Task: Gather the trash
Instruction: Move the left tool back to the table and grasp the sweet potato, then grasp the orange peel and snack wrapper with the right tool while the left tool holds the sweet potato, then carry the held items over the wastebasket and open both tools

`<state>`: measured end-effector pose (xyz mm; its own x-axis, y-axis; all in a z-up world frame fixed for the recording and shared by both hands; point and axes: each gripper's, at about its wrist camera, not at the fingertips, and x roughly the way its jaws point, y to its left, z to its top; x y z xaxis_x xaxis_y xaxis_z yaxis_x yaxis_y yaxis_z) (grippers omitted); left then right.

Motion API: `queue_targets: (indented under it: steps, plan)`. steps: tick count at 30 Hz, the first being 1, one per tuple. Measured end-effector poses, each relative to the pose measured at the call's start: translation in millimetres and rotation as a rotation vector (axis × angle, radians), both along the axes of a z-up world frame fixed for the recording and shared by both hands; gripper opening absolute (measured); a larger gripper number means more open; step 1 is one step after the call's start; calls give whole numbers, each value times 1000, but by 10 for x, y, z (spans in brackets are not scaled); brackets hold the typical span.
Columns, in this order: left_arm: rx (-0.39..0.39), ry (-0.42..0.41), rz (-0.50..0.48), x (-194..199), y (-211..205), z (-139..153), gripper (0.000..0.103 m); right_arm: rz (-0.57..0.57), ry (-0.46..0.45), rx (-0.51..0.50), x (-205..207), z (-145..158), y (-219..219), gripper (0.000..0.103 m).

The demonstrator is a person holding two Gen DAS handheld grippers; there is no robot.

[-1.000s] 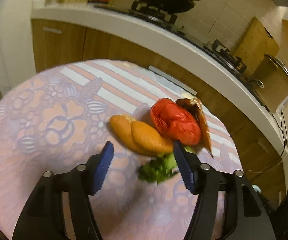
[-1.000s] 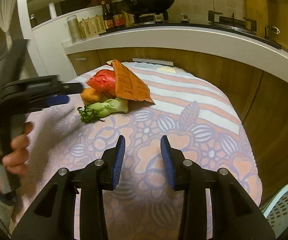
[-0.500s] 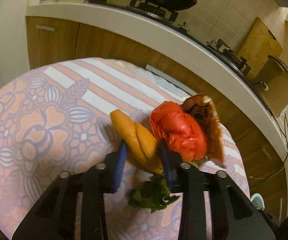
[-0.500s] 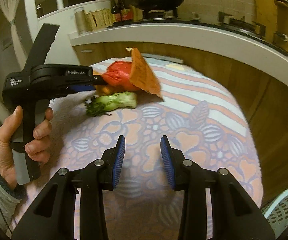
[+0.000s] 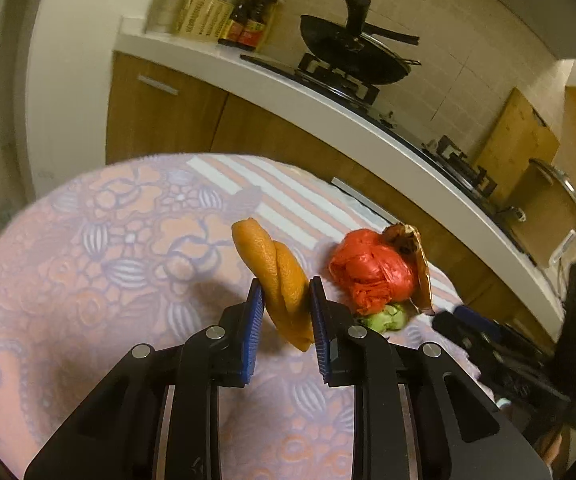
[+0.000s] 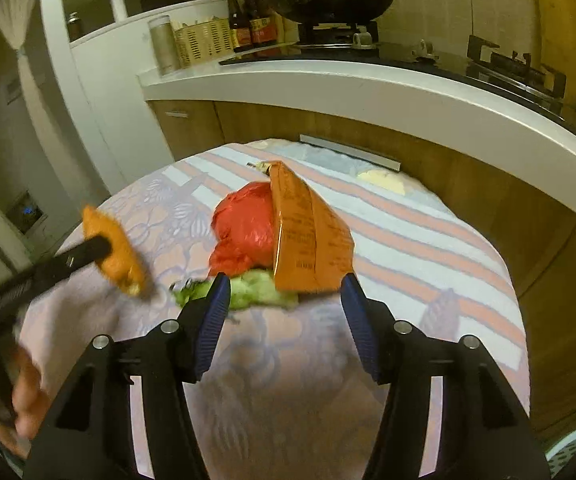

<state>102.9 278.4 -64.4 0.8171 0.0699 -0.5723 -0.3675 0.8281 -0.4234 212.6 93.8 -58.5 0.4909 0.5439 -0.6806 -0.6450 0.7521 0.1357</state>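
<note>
Our left gripper (image 5: 284,307) is closing its jaws on the orange peel (image 5: 277,276), which a second ago lay on the tablecloth (image 5: 87,280) between wide-apart pads; it now hangs lifted clear of the cloth, off toward the table's left edge. Our right gripper (image 6: 285,300) has jaws opening, nothing between them, nearing the green vegetable scrap (image 6: 247,294), the orange packet (image 6: 308,240) and the red plastic bag (image 6: 243,228) mid-table. One piece is collected; three remain.
</note>
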Motion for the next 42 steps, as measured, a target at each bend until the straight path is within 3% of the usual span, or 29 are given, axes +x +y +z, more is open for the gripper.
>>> queue_targets:
  steps: [7, 9, 10, 14, 26, 32, 42]
  plan:
    - [0, -9, -38, 30, -38, -90, 22, -87, 23, 0, 334, -66, 195, 53]
    - [13, -7, -45, 31, -83, -92, 22, -94, 66, 1, 437, -129, 211, 44]
    - [14, -7, -51, 36, -95, -91, 22, -87, 92, 12, 477, -156, 203, 29]
    - [25, -13, -70, 45, -146, -74, 22, -98, 104, 45, 485, -128, 85, 5]
    - [116, -92, -150, -164, -661, 419, 22, -128, 29, 181, -74, 310, -816, 2]
    - [125, -132, -268, -200, -1320, 585, 22, -209, -104, 116, -525, 383, -1438, 2]
    - [123, -103, -538, 9, -2764, 508, 22, -414, -181, 65, -1056, 237, -2847, 2]
